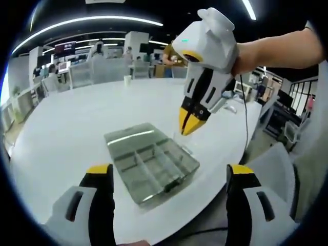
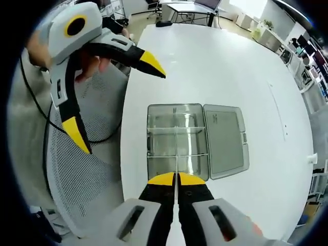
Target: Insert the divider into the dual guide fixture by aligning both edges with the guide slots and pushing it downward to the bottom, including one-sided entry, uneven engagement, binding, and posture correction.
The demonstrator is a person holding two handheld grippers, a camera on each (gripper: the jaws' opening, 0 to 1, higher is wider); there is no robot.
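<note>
A clear plastic compartment box [image 1: 154, 166] [image 2: 177, 138] lies on the white table [image 1: 66, 128] [image 2: 215, 66], its lid [image 1: 130, 136] [image 2: 224, 139] folded open flat beside it. Clear partitions divide its tray into cells. My right gripper [image 2: 177, 179] [image 1: 188, 124] is shut on a thin clear divider [image 2: 177, 165], which I see edge-on as a fine line running out from between the yellow tips over the tray's near wall. In the left gripper view those tips hover just above the box's far right side. My left gripper [image 1: 169, 171] [image 2: 115, 100] is wide open, with nothing in it, held off the table on the box's near side.
A grey mesh chair [image 2: 87, 174] stands against the table edge under my left gripper, and a black cable [image 2: 31, 87] hangs there. A small white cup [image 1: 127, 79] sits at the table's far side. Desks, screens and people are beyond.
</note>
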